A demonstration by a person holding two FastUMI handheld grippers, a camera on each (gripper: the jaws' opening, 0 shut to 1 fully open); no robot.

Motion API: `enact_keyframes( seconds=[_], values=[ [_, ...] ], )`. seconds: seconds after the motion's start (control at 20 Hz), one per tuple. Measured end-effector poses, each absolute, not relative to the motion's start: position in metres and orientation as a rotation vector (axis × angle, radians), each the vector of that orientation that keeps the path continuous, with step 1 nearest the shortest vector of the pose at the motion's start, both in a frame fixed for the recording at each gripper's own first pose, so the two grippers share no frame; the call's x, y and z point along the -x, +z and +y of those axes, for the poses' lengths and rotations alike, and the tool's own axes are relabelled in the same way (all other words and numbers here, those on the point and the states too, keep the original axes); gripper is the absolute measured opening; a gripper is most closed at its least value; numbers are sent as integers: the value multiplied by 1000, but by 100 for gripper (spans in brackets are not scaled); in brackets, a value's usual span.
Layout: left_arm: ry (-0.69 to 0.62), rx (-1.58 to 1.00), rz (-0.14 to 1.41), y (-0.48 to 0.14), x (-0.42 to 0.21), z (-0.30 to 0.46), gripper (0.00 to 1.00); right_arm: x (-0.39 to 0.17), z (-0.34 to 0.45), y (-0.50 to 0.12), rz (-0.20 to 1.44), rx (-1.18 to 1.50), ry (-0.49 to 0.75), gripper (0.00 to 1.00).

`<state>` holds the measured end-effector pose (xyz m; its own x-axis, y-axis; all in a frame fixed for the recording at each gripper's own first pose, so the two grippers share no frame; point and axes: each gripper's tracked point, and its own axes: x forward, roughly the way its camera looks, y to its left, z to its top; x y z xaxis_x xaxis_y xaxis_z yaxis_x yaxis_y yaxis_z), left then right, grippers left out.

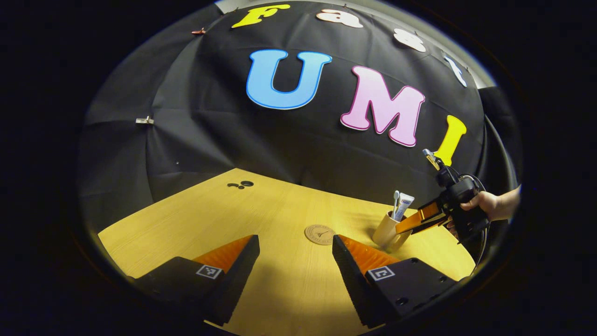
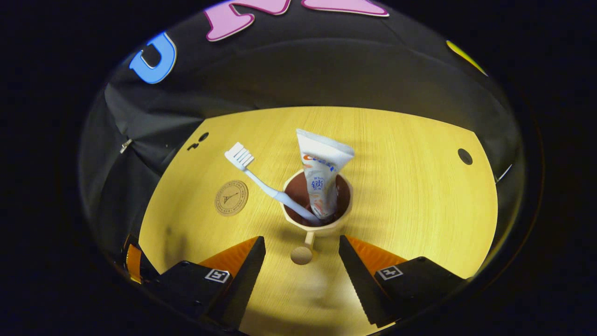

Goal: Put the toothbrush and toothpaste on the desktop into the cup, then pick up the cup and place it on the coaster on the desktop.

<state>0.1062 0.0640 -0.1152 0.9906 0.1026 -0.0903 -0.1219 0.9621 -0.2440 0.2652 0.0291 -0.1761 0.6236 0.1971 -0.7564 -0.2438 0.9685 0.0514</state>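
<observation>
Wooden desk (image 2: 396, 154) under warm light: cup (image 2: 317, 205) mid-desk, brush (image 2: 266, 186) and paste (image 2: 322, 177) inside, standing dead ahead of the right gripper (image 2: 302, 261), jaws wide, handle (image 2: 305, 249) between them. Coaster (image 2: 231, 198) lies left; left gripper (image 1: 295, 261) idles wide.

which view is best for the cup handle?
Right gripper view: the cup is close, seen from above, its handle pointing toward the open right tongs. Left gripper view has the cup small and far, right tongs in front; handle can't be made out.
</observation>
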Motion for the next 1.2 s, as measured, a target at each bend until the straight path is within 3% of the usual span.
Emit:
enact_keyframes(
  seconds=[0.3,0.75,1.1,1.2],
  values=[
    [176,246,135,-137,-87,92,97,-270,36,-206,1060,81,245,97],
    [223,287,181,-156,-65,114,97,-280,29,-225,1151,118,184,96],
    [188,324,195,-158,-62,98,97,-278,35,-234,1194,85,177,64],
    [176,299,207,-161,-61,92,97,-279,31,-236,1190,99,169,63]
  ],
)
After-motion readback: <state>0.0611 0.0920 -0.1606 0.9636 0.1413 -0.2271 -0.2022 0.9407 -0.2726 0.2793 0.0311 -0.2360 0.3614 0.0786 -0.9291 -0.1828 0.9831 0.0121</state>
